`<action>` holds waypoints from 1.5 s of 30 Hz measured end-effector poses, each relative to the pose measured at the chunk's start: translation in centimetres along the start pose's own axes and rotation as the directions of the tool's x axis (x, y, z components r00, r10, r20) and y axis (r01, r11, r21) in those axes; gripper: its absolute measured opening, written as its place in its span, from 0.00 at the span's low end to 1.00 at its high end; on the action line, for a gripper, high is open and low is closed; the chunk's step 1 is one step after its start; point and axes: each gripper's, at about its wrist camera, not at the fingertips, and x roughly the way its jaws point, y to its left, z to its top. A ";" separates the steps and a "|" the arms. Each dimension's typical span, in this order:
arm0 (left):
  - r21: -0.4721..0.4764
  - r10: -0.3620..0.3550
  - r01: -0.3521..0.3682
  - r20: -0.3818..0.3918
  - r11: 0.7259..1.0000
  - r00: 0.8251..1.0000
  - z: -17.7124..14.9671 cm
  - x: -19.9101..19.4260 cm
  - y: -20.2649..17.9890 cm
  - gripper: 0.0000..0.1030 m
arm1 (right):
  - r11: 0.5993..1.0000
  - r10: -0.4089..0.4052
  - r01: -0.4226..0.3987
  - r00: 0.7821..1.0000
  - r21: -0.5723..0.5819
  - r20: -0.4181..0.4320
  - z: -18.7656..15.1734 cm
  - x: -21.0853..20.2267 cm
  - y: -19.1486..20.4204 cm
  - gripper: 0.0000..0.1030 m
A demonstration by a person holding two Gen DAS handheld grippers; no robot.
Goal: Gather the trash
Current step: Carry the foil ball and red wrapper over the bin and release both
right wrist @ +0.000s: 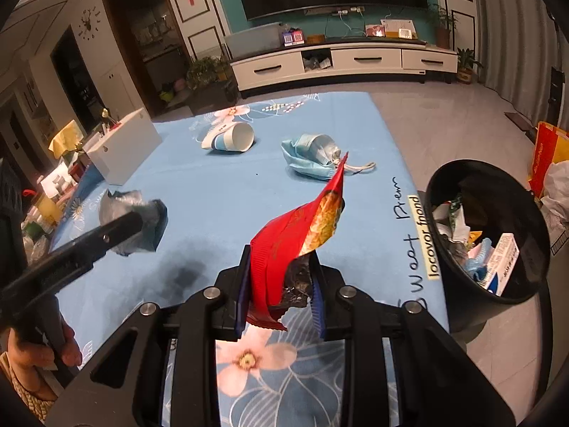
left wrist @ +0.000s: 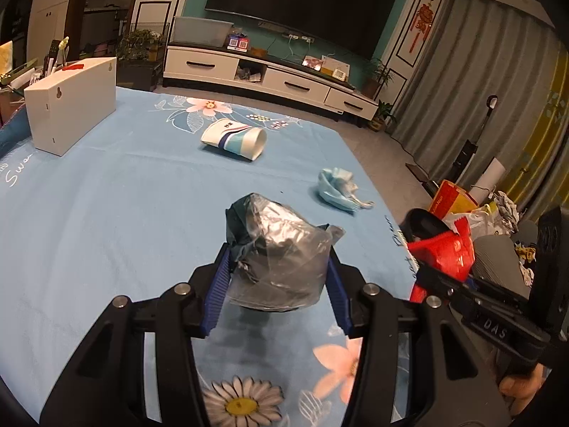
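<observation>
Both tools are loaded and lifted clear of the blue flowered cloth [left wrist: 106, 213] that covers the bench. The left tool [left wrist: 277, 277] is clamped on a crumpled grey plastic bag [left wrist: 281, 245], its blue pads pressing the bundle from either side, with a dark shadow on the cloth below it. The right tool [right wrist: 281, 288] is closed on a red snack wrapper [right wrist: 284, 245], pinched low down, so that most of the foil stands free above the jaws and curls toward the far right. The black bin [right wrist: 490, 227] stands on the floor just off the right edge of the bench, already holding scraps. Two pieces of trash lie on the far part of the cloth: a paper cup [left wrist: 234, 138] on its side and, to its right, a blue face mask [left wrist: 338, 192]. A white box [left wrist: 71, 106] sits at the far left. The likely trouble is the wrapper: it is slick, held only by its lower edge, and could slip out or catch on the bin's rim instead of dropping inside. The bag is springy and may bulge out of the pads if the grip eases. The left tool also has the longer reach to the bin, so the two tools may collide.
</observation>
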 end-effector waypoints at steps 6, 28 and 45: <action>0.039 -0.016 0.016 0.011 0.999 1.000 -1.0 -2.2 -2.1 0.50 | 1.000 -0.005 0.004 0.999 0.015 0.040 -0.4 -2.4 -0.8 0.28; 0.193 -0.060 0.061 -0.013 0.979 0.998 -1.7 -2.2 -9.6 0.50 | 0.986 -0.066 0.047 0.991 0.159 0.118 -1.9 -6.3 -8.2 0.28; 0.286 -0.101 0.115 -0.063 0.951 0.993 -1.0 1.5 -14.6 0.50 | 0.961 -0.108 0.070 0.986 0.268 0.129 -2.8 -6.0 -13.4 0.29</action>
